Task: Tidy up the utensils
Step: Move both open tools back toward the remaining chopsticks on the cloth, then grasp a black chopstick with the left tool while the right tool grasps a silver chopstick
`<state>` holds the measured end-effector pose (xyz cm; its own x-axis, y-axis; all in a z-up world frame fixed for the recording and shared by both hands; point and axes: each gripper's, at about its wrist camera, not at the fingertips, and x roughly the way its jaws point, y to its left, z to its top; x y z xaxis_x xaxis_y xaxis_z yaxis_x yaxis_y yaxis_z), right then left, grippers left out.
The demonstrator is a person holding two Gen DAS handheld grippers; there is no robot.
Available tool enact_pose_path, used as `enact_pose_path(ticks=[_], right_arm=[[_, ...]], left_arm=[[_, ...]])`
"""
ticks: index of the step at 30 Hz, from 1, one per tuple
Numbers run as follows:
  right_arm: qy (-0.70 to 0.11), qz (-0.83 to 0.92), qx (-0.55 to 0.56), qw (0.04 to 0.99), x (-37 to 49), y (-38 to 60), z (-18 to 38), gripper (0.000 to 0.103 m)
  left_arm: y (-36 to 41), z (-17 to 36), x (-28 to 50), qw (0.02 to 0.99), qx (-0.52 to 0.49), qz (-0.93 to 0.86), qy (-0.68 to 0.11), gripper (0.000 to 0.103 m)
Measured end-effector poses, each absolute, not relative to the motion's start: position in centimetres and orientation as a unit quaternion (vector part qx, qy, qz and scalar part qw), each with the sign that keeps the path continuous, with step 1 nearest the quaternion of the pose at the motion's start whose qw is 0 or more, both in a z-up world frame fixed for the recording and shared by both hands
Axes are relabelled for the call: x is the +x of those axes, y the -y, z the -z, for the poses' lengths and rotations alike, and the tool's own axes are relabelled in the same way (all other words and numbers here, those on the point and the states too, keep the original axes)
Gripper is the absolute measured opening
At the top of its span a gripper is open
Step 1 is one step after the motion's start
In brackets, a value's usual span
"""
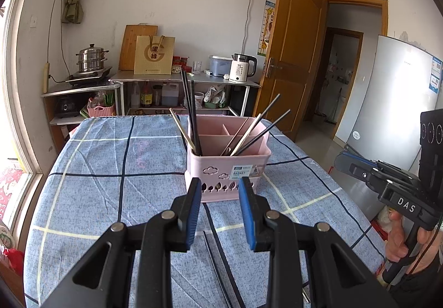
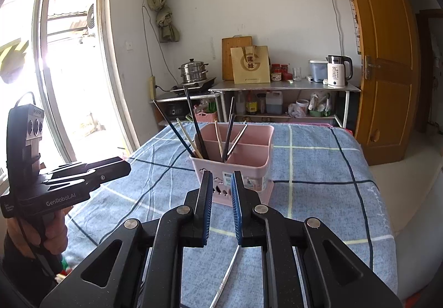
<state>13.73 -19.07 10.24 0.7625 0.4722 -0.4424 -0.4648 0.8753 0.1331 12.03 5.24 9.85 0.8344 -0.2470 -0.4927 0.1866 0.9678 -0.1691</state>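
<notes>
- My left fingers (image 1: 218,208) stand apart with nothing between them, low in the centre of the left wrist frame; two dark chopsticks (image 1: 218,261) lie on the counter (image 1: 97,197) just below and past them.
- My right fingers (image 2: 221,205) sit closer together yet parted, holding nothing; a metal chopstick (image 2: 225,277) lies on the cloth under them, at the bottom centre of the right wrist frame.
- I judge the step in hand to be picking up these loose sticks. I would dip low, close on a stick near its middle so it does not swing, then lift it clear before tilting it upright.
- Mid-frame stands the pink basket (image 1: 227,166), with several chopsticks already leaning in its front compartments; a new stick should go in beside them.
- Its sticker reads "BASKET". The other gripper bodies read "DAS" and "GenRobot.AI".
- Far back, the kettle (image 1: 242,68) label shows "55".
</notes>
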Motion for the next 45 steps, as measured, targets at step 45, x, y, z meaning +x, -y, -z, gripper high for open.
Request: enact_pose_path(ticks=[45], right_arm=[[-0.437, -0.206, -0.032, 0.875, 19.1, 15.4, 4.2, 0.017]], left_arm=[[-0.4, 3.8, 18.0, 0.888, 0.010, 0.085, -0.451, 0.028]])
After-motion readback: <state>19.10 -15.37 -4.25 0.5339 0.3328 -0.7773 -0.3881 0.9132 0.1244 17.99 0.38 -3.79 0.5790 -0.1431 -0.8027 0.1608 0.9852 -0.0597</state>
